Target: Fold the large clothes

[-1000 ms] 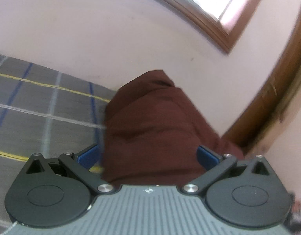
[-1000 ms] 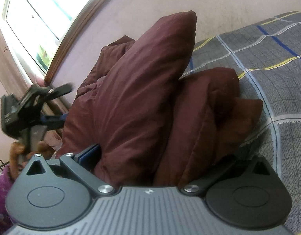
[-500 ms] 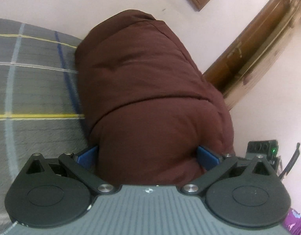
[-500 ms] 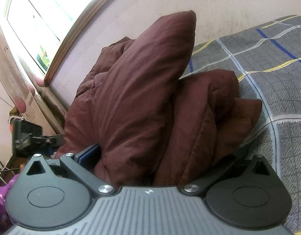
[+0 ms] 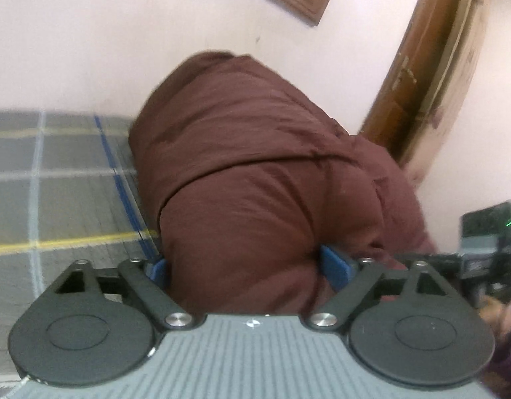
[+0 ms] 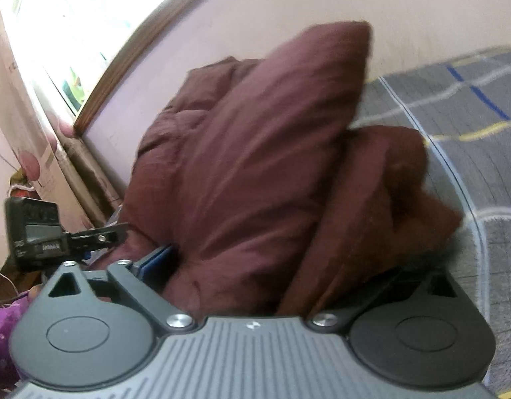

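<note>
Maroon puffy jacket (image 5: 255, 173) sits bunched on the checked bedspread (image 5: 56, 179) against the wall, both the left gripper (image 5: 245, 266) and right gripper (image 6: 268, 266) clamped on its near edge, looks like, bulk stretching straight away from both.

Left gripper (image 5: 245, 266) is clamped on a thick fold of the maroon padded jacket (image 5: 255, 183), blue pads spread wide either side of the bulk. Right gripper (image 6: 255, 266) grips the same jacket too; its left blue pad (image 6: 154, 261) presses the fabric, the other finger buried under cloth. Left gripper's body (image 6: 36, 232) shows just left of the jacket, level with the right one.
</note>
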`<state>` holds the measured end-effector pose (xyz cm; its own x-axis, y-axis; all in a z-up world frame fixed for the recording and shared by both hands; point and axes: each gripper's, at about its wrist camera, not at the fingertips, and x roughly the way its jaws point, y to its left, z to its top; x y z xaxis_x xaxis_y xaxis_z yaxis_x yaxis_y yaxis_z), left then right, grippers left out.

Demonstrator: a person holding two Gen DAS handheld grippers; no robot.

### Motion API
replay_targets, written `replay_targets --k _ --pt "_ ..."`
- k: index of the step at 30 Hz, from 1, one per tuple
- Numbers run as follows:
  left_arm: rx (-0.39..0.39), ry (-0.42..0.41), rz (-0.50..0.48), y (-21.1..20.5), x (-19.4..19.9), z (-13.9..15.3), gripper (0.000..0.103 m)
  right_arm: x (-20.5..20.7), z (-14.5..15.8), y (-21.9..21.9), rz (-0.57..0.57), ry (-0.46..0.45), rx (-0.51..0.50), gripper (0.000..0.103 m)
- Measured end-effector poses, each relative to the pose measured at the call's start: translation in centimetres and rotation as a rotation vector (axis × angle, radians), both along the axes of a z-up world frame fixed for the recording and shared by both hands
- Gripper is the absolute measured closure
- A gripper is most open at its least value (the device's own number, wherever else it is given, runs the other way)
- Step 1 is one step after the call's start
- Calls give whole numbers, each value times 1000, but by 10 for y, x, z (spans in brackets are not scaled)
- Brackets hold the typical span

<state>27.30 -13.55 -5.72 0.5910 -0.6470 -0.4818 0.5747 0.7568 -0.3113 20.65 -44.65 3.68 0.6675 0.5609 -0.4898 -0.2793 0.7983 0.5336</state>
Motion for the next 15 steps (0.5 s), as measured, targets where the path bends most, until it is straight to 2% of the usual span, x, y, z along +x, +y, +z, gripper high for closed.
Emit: replay_targets --k 5,9,15 --pt "54 -43 34 -4 -16 15 24 -9 21 18 26 -73 -47 9" --pt "83 -26 48 -1 -20 21 24 -9 18 19 24 -69 -40 9" --pt "113 -34 59 -8 -18 24 23 -2 0 0 -29 -16 -9 8"
